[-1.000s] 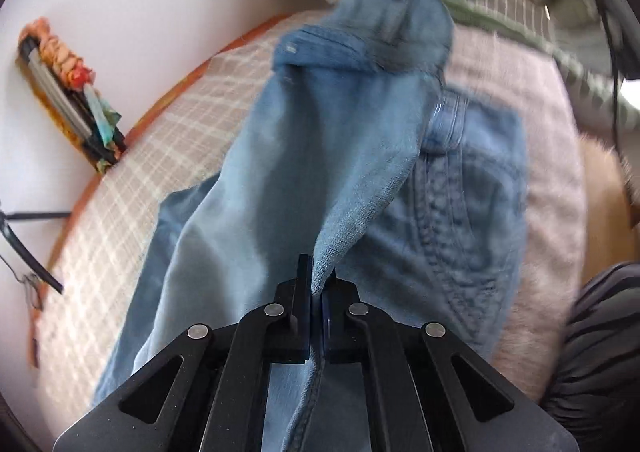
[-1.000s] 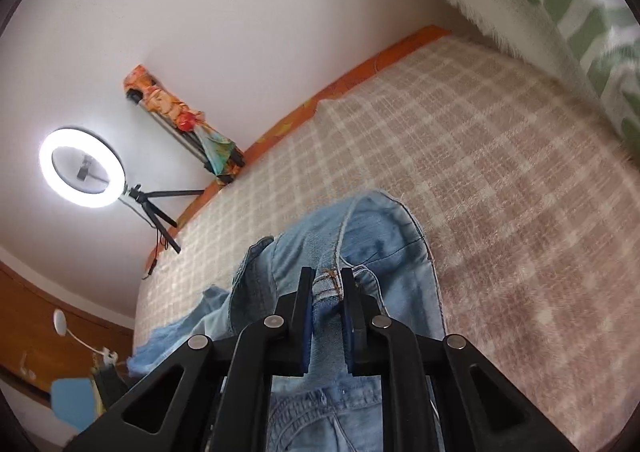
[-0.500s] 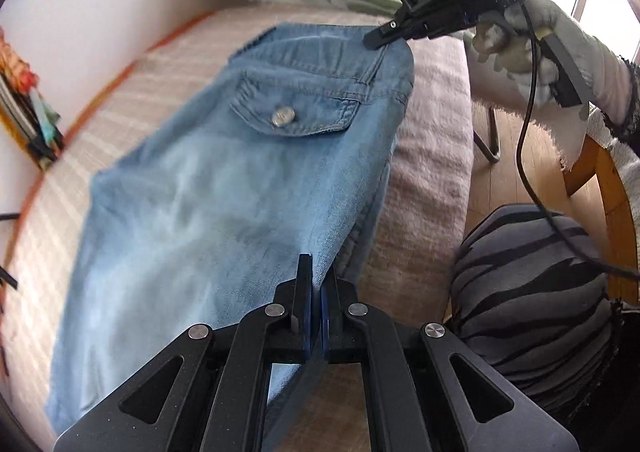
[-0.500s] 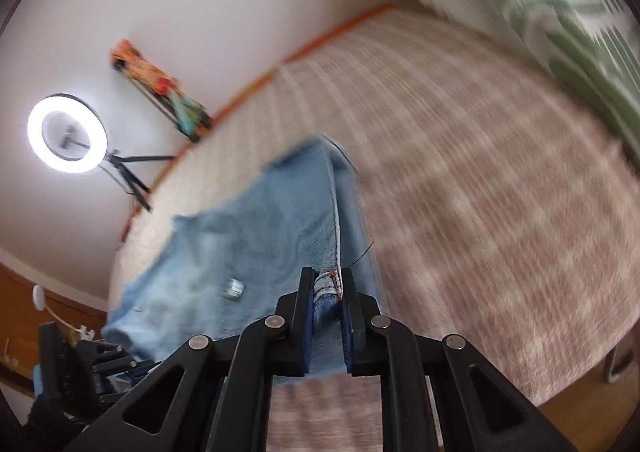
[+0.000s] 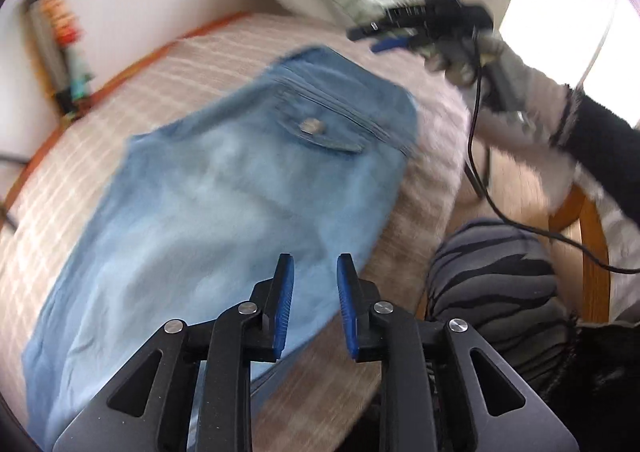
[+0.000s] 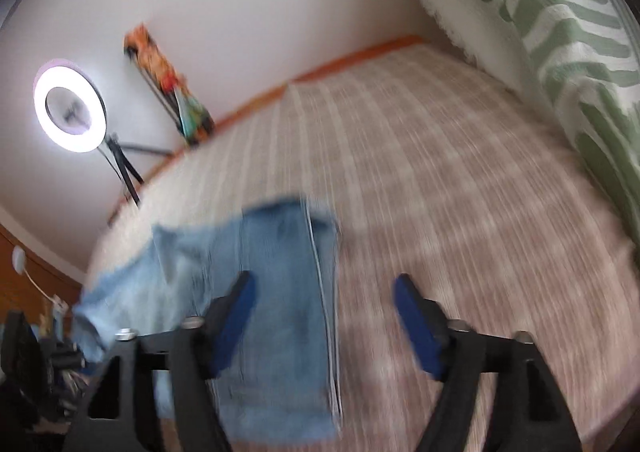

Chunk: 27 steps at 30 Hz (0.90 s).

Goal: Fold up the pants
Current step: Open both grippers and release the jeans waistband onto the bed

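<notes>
A: What is the biggest thing in the room?

B: The bed (image 5: 420,179). It has a beige cover with pale checks and fills most of both views. Behind it is a plain white wall (image 6: 248,3), and an orange edge runs along the far side of the bed.

A: And around the bed?

B: A big pillow (image 6: 552,23) with green stripes stands at the head. A lit ring light (image 6: 70,116) on a dark tripod stands against the wall, and an orange, colourful object (image 6: 168,87) leans there beside it. Both views are blurred, so I cannot say what this object is.

A: Where are the pants?

B: The pants (image 5: 224,203), light blue denim, lie flat on the bed cover. A flap pocket with a metal button (image 5: 308,126) faces up near the waist end.

A: And the tools?

B: The left tool (image 5: 314,272) hovers over the leg part of the pants, with its blue pads apart and nothing between them. The right tool (image 6: 322,294) is spread wide, above the edge of the waist end. In the left view it is off the cloth and holds nothing.
</notes>
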Each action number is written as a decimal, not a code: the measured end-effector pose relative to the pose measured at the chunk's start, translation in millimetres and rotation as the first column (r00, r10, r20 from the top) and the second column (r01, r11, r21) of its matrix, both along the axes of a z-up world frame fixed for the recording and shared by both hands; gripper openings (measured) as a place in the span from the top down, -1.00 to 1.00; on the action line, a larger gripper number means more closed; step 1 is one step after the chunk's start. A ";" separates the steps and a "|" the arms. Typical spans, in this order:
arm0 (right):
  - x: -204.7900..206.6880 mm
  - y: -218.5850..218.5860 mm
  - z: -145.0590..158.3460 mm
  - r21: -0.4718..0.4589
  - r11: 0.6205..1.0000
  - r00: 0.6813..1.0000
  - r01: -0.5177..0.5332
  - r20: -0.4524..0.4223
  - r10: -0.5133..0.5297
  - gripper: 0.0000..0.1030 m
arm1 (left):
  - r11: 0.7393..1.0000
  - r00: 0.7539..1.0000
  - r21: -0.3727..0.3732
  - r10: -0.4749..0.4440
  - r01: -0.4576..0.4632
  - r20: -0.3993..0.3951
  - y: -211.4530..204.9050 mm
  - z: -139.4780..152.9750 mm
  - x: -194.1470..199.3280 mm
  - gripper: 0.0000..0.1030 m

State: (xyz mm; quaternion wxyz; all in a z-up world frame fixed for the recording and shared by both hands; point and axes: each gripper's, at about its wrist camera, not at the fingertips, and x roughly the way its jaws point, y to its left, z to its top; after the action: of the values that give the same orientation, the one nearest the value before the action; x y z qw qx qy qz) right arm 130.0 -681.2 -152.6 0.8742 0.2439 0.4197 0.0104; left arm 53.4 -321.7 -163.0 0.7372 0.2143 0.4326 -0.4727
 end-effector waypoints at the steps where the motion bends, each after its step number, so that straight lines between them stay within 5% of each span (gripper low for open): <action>1: 9.6 -1.8 -2.8 0.003 1.000 1.000 -0.002 0.006 0.002 -0.67 | 0.999 0.999 -0.011 0.033 -0.033 0.006 9.5 4.7 2.2 0.55; 4: 41.1 -2.7 -16.5 0.009 0.999 0.999 -0.032 -0.019 0.032 -0.68 | 0.983 0.982 -0.031 0.181 -0.180 0.055 54.0 17.7 12.9 0.55; 8: 67.8 -5.5 -39.0 0.091 0.991 0.994 -0.101 -0.036 0.105 -0.68 | 0.923 0.921 -0.040 0.384 -0.382 0.071 121.8 23.5 26.6 0.55; 15: 79.0 -2.3 -54.0 0.232 0.959 0.987 -0.162 0.033 0.158 -0.77 | 0.752 0.750 -0.009 0.658 -0.659 0.068 225.1 11.2 43.9 0.54; 20: 79.1 20.5 -50.1 0.195 0.956 0.975 -0.219 0.006 0.222 -0.45 | 0.673 0.673 0.008 0.739 -0.740 0.043 263.1 -4.0 56.4 0.54; 22: 79.0 28.0 -49.5 0.155 0.964 0.974 -0.216 -0.036 0.224 0.16 | 0.650 0.649 0.013 0.759 -0.760 0.046 273.2 -9.6 61.5 0.54; 27: 68.0 46.0 -29.9 0.020 0.978 0.977 -0.209 -0.032 0.210 0.65 | 0.629 0.629 0.022 0.775 -0.777 0.062 283.3 -17.2 65.9 0.54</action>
State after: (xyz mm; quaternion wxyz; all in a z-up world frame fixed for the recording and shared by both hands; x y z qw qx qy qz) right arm 198.1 -635.2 -182.5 0.8590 0.2059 0.4576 0.1019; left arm 119.3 -38.4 -180.2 0.8735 0.0356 0.4763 -0.0945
